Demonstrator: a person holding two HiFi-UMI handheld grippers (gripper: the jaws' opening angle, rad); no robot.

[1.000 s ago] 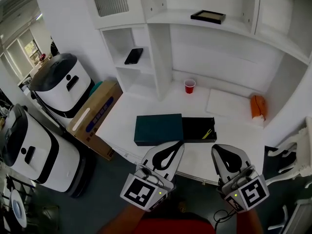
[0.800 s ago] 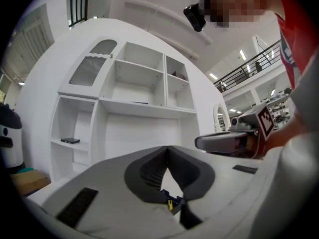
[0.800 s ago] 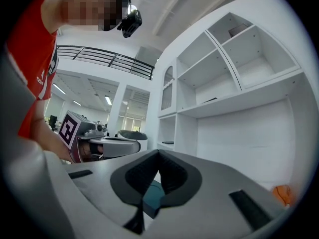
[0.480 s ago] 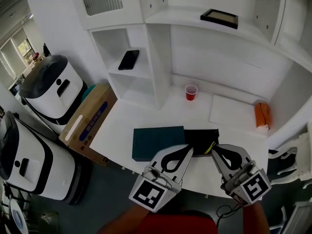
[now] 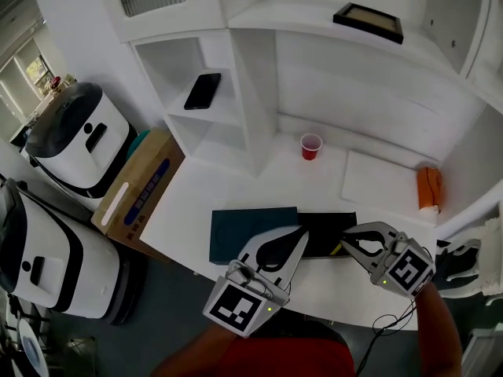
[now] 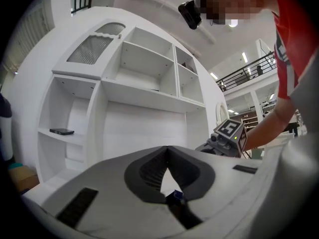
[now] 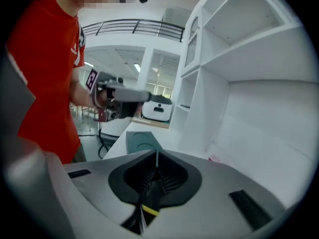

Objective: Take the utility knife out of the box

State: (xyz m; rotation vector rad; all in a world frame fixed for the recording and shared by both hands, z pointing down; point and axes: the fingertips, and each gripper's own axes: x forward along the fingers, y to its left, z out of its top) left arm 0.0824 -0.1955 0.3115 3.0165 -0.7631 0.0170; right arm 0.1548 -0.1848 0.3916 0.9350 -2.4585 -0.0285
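Utility knife: lies in the open black tray at that tray's right end, showing only a thin yellow strip in the head view and, in the right gripper view, a dark body with a yellow band. The tray is a shallow matt black rectangle, drawn out to the right of a flat dark teal sleeve with square corners. Both rest on a smooth white desk. Right gripper: white moulded shells with ribbed black rubber pads, tilted down over the tray's right end. Its jaws have just been opening and stand slightly apart, with a narrow slit at the tips. The knife shows low in the gap between them; no pad is seen pressing on it. Left gripper: same build, tips over the join of sleeve and tray. Its jaw tips are pressed together, leaving a teardrop opening behind them with nothing gripped. A red plastic cup stands upright well behind the box, near the white alcove wall. A flat black phone lies on a side shelf.
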